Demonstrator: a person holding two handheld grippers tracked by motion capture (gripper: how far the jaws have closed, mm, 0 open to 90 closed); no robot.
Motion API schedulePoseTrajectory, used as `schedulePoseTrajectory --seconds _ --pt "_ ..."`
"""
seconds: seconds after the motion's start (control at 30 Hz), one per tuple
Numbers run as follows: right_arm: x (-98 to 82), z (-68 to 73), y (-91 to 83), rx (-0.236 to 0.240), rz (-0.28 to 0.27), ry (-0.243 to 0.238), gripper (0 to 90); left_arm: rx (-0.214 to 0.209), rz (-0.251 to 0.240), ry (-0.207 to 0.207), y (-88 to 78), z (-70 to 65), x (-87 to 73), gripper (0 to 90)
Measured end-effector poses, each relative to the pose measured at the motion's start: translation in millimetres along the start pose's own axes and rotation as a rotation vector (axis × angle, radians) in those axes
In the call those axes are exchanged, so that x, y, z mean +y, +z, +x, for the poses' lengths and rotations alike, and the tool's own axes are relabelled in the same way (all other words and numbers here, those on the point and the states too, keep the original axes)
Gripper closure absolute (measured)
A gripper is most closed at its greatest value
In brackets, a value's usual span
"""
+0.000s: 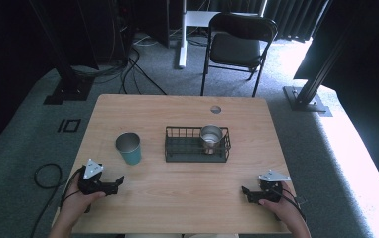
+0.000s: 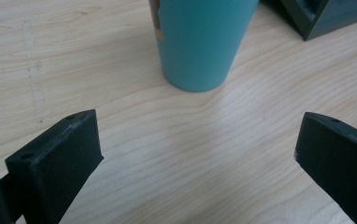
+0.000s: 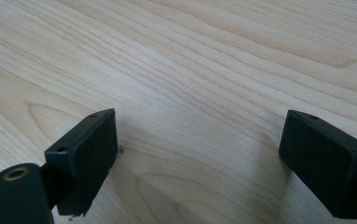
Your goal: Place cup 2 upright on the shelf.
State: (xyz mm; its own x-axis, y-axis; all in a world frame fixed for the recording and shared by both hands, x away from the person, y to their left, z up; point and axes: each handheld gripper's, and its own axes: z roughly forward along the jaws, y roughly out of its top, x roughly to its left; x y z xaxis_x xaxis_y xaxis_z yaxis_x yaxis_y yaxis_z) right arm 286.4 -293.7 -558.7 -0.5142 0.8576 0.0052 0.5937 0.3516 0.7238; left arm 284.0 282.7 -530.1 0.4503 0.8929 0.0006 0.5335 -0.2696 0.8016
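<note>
A teal cup (image 1: 129,148) with a metal rim stands upright on the wooden table (image 1: 187,188), left of a black wire basket (image 1: 173,144). A shiny metal cup (image 1: 211,138) stands inside the basket's right part. My left gripper (image 1: 118,183) rests near the table's front left, open, with the teal cup (image 2: 200,42) a short way ahead of its wide-apart jaws. My right gripper (image 1: 245,191) rests at the front right, open, over bare wood (image 3: 200,93), nothing between its jaws.
A corner of the basket (image 2: 321,18) shows at the top right of the left gripper view. Beyond the table stand a black folding chair (image 1: 237,44), a white post (image 1: 182,34) and dark frame legs (image 1: 68,84). Cables (image 1: 46,176) lie on the grey carpet.
</note>
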Motion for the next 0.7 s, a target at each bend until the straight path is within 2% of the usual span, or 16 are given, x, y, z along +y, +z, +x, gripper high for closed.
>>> schedulePoseTrajectory --seconds 0.1,0.3,0.47,0.63,0.7 --pt "0.0 0.0 0.0 0.000 0.000 0.000 11.2 -0.002 -0.019 -0.017 2.4 0.7 3.2 1.2" --pt "0.0 0.0 0.0 0.000 0.000 0.000 11.2 -0.008 -0.033 -0.018 5.3 2.3 10.3 1.2" --pt "0.0 0.0 0.0 0.000 0.000 0.001 11.2 -0.016 -0.059 -0.005 6.9 5.7 24.3 1.2" --pt "0.0 0.1 -0.1 0.000 0.001 0.001 11.1 -0.025 -0.082 0.010 9.9 2.5 33.8 1.2" --pt "0.0 0.0 -0.1 0.000 0.001 0.001 11.1 -0.034 -0.093 0.004 11.2 1.2 36.4 1.2"
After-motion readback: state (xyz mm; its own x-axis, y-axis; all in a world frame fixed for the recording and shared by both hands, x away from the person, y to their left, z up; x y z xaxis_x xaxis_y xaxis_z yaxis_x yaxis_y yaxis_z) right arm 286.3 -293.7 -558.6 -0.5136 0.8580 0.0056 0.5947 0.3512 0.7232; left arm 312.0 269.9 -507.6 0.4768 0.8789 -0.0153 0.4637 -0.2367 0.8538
